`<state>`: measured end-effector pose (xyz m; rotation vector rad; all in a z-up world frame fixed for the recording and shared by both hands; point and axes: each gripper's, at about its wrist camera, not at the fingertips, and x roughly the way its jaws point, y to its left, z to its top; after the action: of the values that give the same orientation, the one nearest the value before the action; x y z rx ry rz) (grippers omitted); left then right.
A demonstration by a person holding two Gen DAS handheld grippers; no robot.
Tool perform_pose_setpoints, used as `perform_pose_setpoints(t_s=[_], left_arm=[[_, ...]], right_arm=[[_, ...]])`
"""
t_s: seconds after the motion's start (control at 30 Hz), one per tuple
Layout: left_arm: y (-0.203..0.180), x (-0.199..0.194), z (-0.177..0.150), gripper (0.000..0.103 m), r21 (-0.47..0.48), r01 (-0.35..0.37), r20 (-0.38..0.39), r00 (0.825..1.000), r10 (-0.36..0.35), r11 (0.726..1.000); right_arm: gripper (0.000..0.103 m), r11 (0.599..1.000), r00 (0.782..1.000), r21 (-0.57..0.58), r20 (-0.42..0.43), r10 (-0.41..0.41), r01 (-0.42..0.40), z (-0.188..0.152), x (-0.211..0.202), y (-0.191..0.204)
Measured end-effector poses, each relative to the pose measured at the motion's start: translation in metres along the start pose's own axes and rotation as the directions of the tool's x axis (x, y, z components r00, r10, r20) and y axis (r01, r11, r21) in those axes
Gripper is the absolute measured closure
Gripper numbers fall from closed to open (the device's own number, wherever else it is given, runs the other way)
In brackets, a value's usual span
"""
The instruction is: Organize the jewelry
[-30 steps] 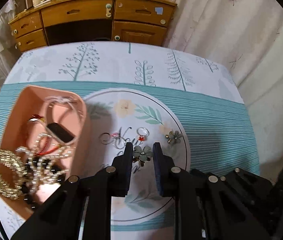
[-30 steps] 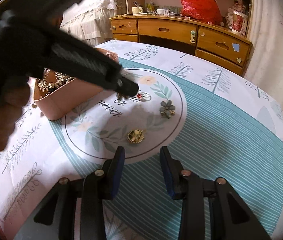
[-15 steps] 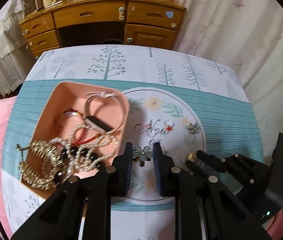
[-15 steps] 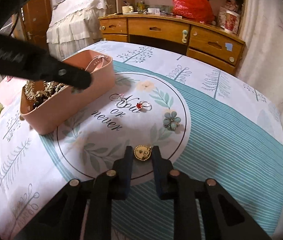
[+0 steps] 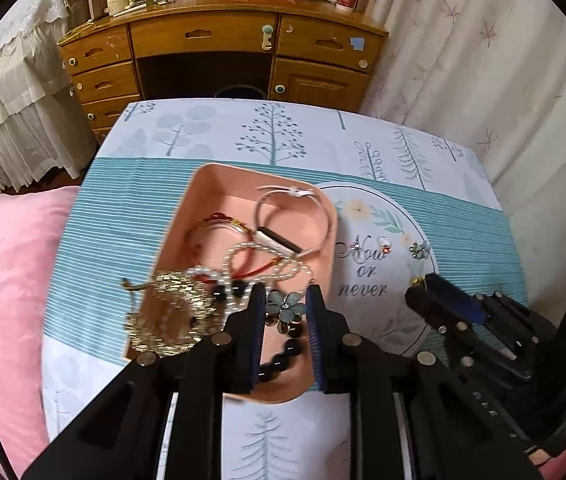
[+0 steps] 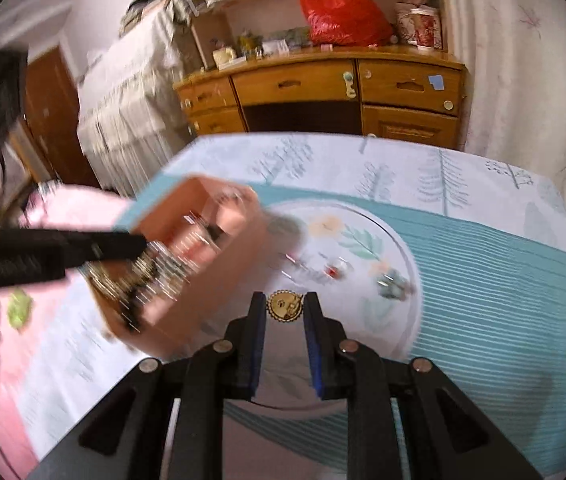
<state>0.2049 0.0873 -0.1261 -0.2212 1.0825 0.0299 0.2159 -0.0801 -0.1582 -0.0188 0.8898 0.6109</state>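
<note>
My left gripper is shut on a pale green flower brooch and holds it above the near end of the pink tray. The tray holds pearl strands, a gold chain, dark beads, a red cord and a white bracelet. My right gripper is shut on a round gold brooch, lifted above the round print on the tablecloth. It also shows in the left wrist view. A second flower brooch and a red-stone ring lie on the print.
The tablecloth is teal striped with tree prints. A pink quilt lies left of the table. A wooden desk stands behind it and a curtain hangs at the right. The right wrist view is motion-blurred; the pink tray shows at its left.
My left gripper closed on the flower brooch and carried it left over the tray. My right gripper closed on the gold brooch and lifted it off the cloth.
</note>
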Motion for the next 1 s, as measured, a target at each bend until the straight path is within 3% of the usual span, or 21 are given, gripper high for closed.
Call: perform_pose_setpoints(t_s=[0.23, 0.47, 0.5, 0.53, 0.6, 0.63, 0.77, 0.83, 0.9, 1.0], left_arm=[[0.034, -0.010, 0.017, 0.085, 0.001, 0.026, 0.019, 0.999, -0.026, 1.000], [0.056, -0.008, 0.032, 0.084, -0.003, 0.085, 0.028, 0.996, -0.085, 0.996], [0.059, -0.007, 0.033, 0.072, -0.011, 0.058, 0.025, 0.998, -0.058, 0.998], [0.060, -0.005, 0.034, 0.045, -0.013, 0.033, 0.024, 0.999, -0.033, 0.999], [0.064, -0.005, 0.034, 0.025, -0.012, 0.024, 0.031, 0.999, -0.023, 1.000], [0.066, -0.006, 0.035, 0.024, -0.016, 0.031, 0.032, 0.999, -0.031, 0.999], [0.068, -0.003, 0.036, 0.023, -0.012, 0.035, 0.021, 0.999, -0.035, 0.999], [0.067, -0.003, 0.035, 0.017, 0.004, 0.024, 0.020, 1.000, -0.024, 1.000], [0.060, -0.002, 0.034, 0.016, 0.023, 0.027, 0.026, 0.999, -0.028, 0.999], [0.047, -0.004, 0.032, 0.016, 0.057, 0.062, 0.042, 0.997, -0.064, 0.996]], right_arm=[[0.084, 0.978, 0.988, 0.143, 0.057, 0.146, -0.153, 0.014, -0.005, 0.042], [0.084, 0.969, 0.982, 0.158, 0.054, 0.184, -0.190, 0.013, 0.004, 0.084], [0.084, 0.972, 0.984, 0.155, 0.044, 0.173, -0.178, 0.013, 0.007, 0.089], [0.083, 0.979, 0.990, 0.147, 0.034, 0.140, -0.143, 0.012, 0.009, 0.093], [0.073, 0.986, 0.997, 0.144, 0.018, 0.079, -0.080, 0.010, 0.013, 0.095], [0.067, 0.985, 0.997, 0.153, 0.010, 0.072, -0.072, 0.008, 0.014, 0.094], [0.062, 0.982, 0.998, 0.178, 0.014, 0.057, -0.059, 0.004, 0.008, 0.086], [0.039, 0.984, 1.000, 0.180, 0.016, 0.016, -0.019, 0.001, 0.004, 0.081], [0.027, 0.982, 0.999, 0.183, 0.012, -0.046, 0.043, -0.004, 0.000, 0.073], [0.027, 0.973, 0.990, 0.181, -0.015, -0.140, 0.140, -0.012, -0.005, 0.055]])
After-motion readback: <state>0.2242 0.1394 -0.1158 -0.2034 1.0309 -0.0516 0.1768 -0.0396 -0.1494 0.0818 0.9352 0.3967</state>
